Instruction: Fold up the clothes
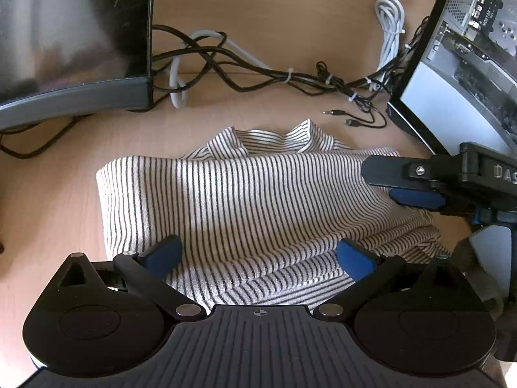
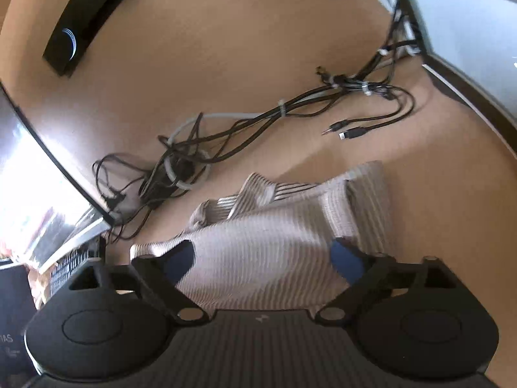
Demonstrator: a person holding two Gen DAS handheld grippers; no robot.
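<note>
— Two tongs hang over the striped shirt (image 1: 252, 194) on the surface (image 1: 274, 16), right?
— Yes. Left tongs (image 1: 258, 255) and right tongs (image 2: 263, 260) both gape wide, holding nothing; shirt lies between them.

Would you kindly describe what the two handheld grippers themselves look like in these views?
Both are matte black plastic. The left gripper has a ribbed body with a small crosshair mark, two round side housings, silver pivot pins, and blue pads on black fingers. The right gripper looks alike; white lettering marks its side in the left view.
</note>
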